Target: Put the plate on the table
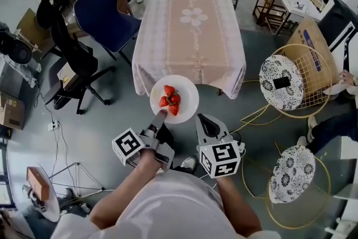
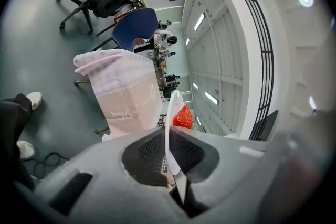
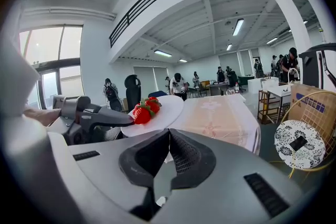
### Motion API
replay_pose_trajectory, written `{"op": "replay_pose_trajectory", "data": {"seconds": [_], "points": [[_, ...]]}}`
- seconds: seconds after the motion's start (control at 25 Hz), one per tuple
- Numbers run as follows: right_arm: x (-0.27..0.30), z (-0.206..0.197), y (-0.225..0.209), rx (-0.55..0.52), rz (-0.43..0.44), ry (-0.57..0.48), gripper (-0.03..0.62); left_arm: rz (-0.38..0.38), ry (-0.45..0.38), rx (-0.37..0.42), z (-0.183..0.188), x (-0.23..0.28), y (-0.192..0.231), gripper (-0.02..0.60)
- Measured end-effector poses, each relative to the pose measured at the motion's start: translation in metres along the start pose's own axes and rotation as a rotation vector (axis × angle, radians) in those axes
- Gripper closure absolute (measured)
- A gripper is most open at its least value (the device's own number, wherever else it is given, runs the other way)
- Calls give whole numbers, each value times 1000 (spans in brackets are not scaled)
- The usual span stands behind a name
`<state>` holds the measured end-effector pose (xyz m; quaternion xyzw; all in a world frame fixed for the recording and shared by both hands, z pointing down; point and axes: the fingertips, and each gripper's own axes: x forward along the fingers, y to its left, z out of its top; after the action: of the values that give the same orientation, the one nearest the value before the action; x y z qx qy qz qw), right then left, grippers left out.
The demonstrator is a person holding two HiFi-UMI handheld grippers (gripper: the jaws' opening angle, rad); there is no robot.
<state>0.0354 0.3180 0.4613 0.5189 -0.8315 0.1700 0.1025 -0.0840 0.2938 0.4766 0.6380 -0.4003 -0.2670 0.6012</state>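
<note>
Left hand-held gripper [image 1: 161,115] is pinching the plate [image 1: 188,91] at its 7 o'clock rim, holding it level for the strawberries [image 1: 170,100]; right hand-held gripper [image 1: 208,122] is idling, pressed together.

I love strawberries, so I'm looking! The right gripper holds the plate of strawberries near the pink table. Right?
Not quite. The left gripper holds the plate of strawberries, not the right gripper. The left gripper view shows the rim pinched between its fingers. The rest is right.
</note>
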Motion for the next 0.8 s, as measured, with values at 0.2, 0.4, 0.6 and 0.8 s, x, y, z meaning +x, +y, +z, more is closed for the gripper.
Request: {"op": "replay_pose_trajectory", "data": {"seconds": [0.2, 0.4, 0.6, 0.8], "points": [[10, -1, -11, 11, -7, 14, 589, 8, 2, 8, 4, 13, 3, 566], [28, -3, -22, 21, -12, 36, 589, 11, 8, -7, 13, 31, 9, 566], [57, 4, -35, 23, -24, 61, 589, 21, 17, -28, 31, 58, 16, 566], [96, 18, -45, 32, -53, 79, 589, 13, 39, -57, 63, 92, 17, 566]]}}
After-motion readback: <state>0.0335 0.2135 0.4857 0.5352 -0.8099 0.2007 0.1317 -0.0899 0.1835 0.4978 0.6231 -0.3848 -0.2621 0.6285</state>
